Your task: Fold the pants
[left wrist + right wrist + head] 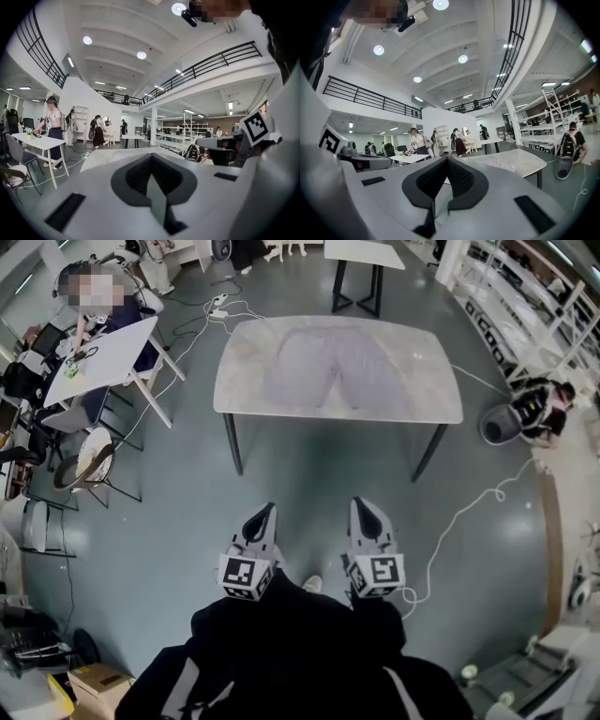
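Directly ahead in the head view, the pants (323, 367) lie flat mid-bench (246, 399), with the waist by the far edge and the legs running toward the near edge. Left claw (265, 512) and right claw (363, 507) hang side by side over grey floor (309, 474), well short of that near edge and about equally far from it. Left gripper view: claw clenched, empty, bench ahead. Right gripper view: claw clenched, empty, with the bench ahead to the right in an open workshop hall.

A person (120, 320) sits at a white desk (101, 357) off to the left — a white cable (457, 518) snakes across the grey floor (187, 512).
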Demonstrator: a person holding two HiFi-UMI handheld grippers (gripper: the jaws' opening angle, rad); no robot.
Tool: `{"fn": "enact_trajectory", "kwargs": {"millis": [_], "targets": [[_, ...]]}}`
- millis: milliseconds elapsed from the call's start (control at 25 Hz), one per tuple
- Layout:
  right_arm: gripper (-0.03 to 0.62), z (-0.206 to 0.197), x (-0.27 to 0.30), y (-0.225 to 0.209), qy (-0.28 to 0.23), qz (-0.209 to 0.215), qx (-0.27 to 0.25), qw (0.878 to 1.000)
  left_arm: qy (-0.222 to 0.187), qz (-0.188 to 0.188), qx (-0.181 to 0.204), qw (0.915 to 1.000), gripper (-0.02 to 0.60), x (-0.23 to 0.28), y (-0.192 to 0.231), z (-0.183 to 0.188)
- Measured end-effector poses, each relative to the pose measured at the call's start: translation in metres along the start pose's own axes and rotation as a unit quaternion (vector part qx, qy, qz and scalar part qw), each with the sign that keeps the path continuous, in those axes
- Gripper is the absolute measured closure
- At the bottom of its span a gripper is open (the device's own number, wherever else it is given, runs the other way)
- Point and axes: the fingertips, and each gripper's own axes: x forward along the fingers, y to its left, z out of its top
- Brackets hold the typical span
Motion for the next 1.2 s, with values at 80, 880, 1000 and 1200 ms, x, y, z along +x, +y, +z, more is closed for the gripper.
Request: {"fn": "enact_trajectory", "kwargs": {"millis": [80, 880, 1000, 1200], "targets": [[0.591, -0.002, 0.005, -0.010, 0.000, 0.004, 0.002, 1.000, 0.003, 0.003, 0.001, 1.0000, 0.580, 0.010, -0.002, -0.003], [0.591, 0.004, 0.222, -0.135, 0.045, 0.028, -0.001, 0.999, 0.030, 0.018, -0.040, 0.9986, 0.580, 0.249, 0.082, 0.004], [0.591, 0.018, 0.282, -0.146, 0.052, 0.048, 0.000, 0.998, 0.034, 0.027, -0.044, 0.9981, 0.580, 0.294, 0.114, 0.019], [0.591, 0.030, 0.370, -0.162, 0.062, 0.068, -0.007, 0.996, 0.045, 0.042, -0.049, 0.9969, 0.580, 0.359, 0.164, 0.035]]}}
